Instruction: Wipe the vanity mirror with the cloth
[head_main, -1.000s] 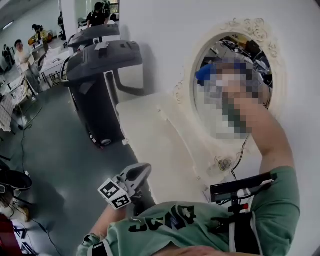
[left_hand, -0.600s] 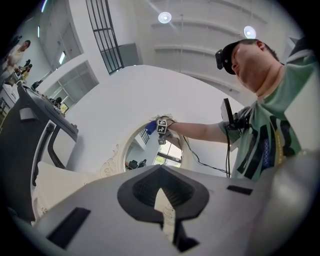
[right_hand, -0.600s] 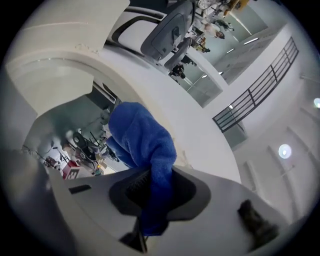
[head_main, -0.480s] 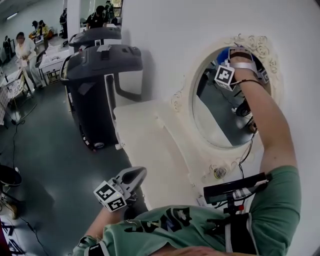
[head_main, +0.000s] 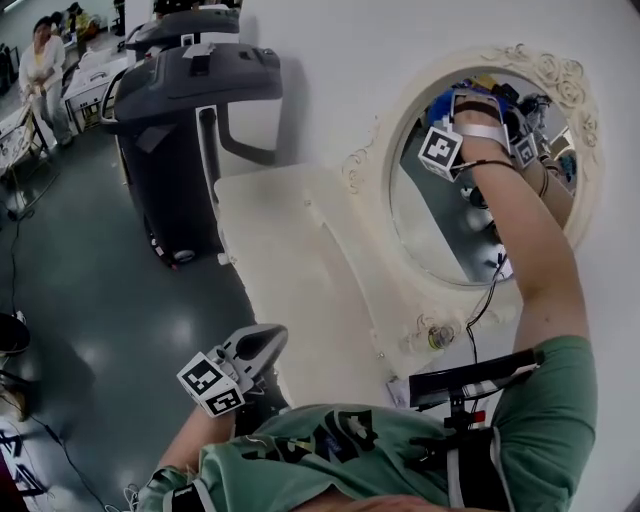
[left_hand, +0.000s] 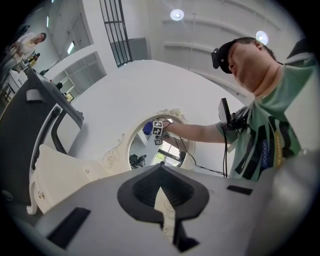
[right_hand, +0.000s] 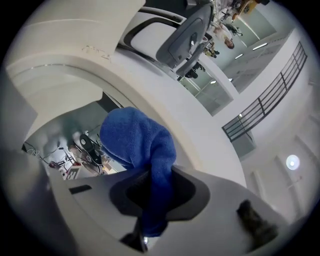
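Observation:
The oval vanity mirror (head_main: 440, 225) in an ornate cream frame hangs on the white wall. My right gripper (head_main: 452, 108) is up at the glass's upper left, shut on a blue cloth (head_main: 438, 103) that presses against the mirror. In the right gripper view the cloth (right_hand: 140, 145) bunches out of the jaws against the glass (right_hand: 60, 135) near the frame. My left gripper (head_main: 262, 345) hangs low by my waist, shut and empty, far from the mirror. In the left gripper view (left_hand: 162, 200) it points up at the mirror (left_hand: 150, 152), and the cloth (left_hand: 147, 129) shows there too.
A cream vanity table (head_main: 290, 250) juts out below the mirror. A dark grey machine (head_main: 180, 110) stands to its left on the grey floor. A black cable (head_main: 482, 300) hangs by the frame's lower edge. People (head_main: 40, 60) stand far off at the left.
My right gripper with the cloth has slid a little toward the left edge of the glass. The head view has shifted slightly; the left gripper stays low.

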